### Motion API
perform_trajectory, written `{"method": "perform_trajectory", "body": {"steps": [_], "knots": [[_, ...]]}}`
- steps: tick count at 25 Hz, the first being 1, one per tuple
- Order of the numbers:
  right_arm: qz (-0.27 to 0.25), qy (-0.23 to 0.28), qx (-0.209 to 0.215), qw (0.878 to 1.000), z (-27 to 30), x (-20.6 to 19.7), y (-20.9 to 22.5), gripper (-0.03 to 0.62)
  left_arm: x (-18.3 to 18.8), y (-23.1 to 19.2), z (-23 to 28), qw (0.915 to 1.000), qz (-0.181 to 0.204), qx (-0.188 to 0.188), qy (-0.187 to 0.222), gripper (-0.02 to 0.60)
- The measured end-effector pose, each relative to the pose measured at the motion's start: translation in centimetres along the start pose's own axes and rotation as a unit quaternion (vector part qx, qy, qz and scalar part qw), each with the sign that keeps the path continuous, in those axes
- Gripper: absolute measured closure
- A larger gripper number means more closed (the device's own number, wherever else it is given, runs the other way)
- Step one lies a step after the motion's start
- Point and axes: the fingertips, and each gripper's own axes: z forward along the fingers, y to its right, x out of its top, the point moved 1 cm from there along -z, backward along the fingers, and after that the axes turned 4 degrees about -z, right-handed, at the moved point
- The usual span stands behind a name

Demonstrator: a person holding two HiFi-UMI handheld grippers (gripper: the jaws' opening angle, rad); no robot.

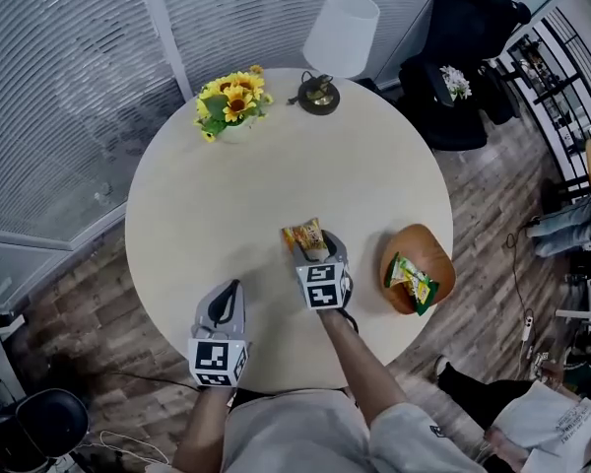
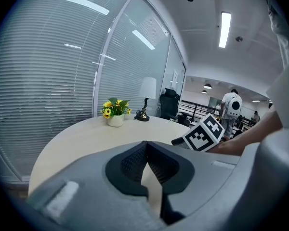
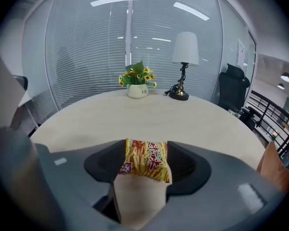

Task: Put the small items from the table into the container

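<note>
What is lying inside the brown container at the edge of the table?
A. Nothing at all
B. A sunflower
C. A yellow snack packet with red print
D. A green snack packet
D: the head view shows a green snack packet lying in the brown container, while the yellow snack packet lies on the table and the sunflowers stand at its far side.

The round surface (image 1: 227, 185) looks smooth, matt and pale like laminate, the near snack packet (image 1: 304, 234) is glossy crinkled plastic film, the container (image 1: 436, 254) at right is smooth brown wood, and the floor (image 1: 84, 308) is dull wooden planks.
</note>
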Motion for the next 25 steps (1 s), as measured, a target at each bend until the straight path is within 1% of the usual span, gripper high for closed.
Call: {"method": "perform_trajectory", "body": {"steps": [5,10,15,20,25], "knots": [[-0.002,-0.039,-0.001,0.999,2.2,-1.3,-0.2,0.336,-0.2,-1.7,0.3,0.9999,-0.003,-0.005,-0.008,0.583],[0.006,-0.05,0.004,0.999,2.1,-1.7,-0.6,0.379,-0.2,-2.2,0.6,0.9999,-0.002,-0.011,-0.011,0.583],[0.0,-0.043,0.01,0.999,1.8,-1.5,-0.9,0.42,0.0,-2.0,0.9,0.9999,0.002,-0.012,-0.01,0.583],[-0.003,-0.037,0.026,0.999,0.9,-1.5,-1.4,0.434,0.2,-1.1,0.2,0.9999,0.007,-0.005,-0.009,0.583],[-0.002,-0.002,0.043,0.999,-2.5,-0.4,-1.4,0.436,0.3,1.2,0.2,1.0,0.008,-0.002,0.0,0.583]]}}
